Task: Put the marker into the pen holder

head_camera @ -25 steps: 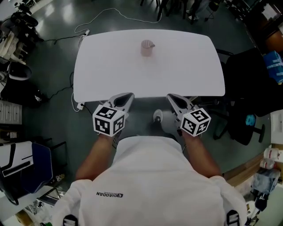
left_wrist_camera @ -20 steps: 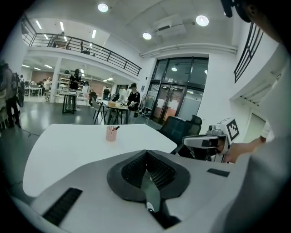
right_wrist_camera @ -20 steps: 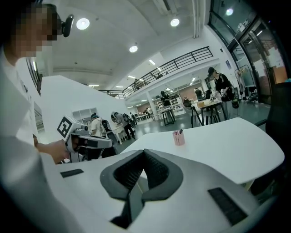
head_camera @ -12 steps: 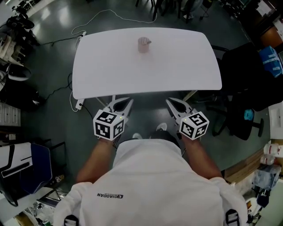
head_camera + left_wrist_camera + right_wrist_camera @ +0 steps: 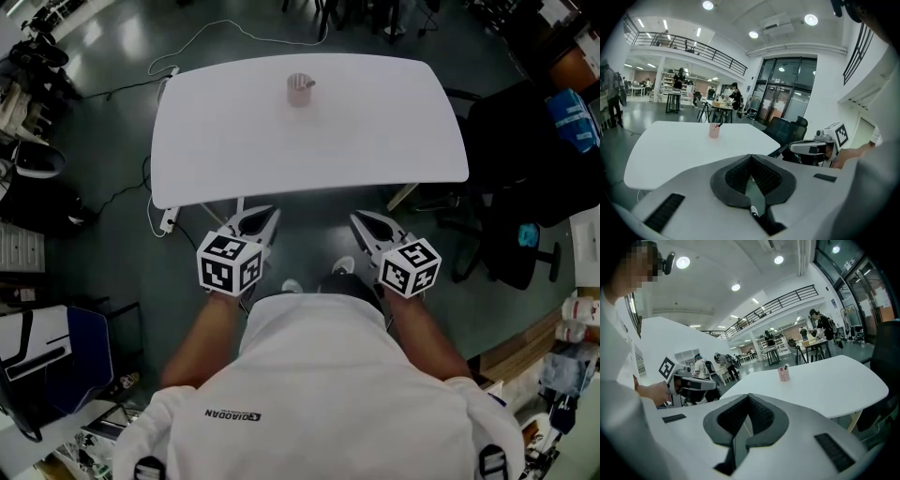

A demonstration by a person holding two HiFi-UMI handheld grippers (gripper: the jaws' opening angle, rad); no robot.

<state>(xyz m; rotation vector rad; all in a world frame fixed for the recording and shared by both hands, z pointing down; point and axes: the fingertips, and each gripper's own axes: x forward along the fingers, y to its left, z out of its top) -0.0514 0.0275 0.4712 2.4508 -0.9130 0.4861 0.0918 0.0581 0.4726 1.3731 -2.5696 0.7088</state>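
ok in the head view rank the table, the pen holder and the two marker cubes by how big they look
1. table, by far the largest
2. left cube and right cube: they look alike, and being nearer the camera inflates them
3. pen holder, smallest

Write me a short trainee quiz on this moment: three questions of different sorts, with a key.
1. True or false: the left gripper holds the marker.
2. Where does the pen holder stand? A) at the near edge, between the two grippers; B) toward the far side of the table; C) on the floor.
3. Fill the gap: the right gripper's jaws are ____.
Key: 1 false: its jaws are together on nothing, and the marker stands in the pen holder. 2 B. 3 shut.
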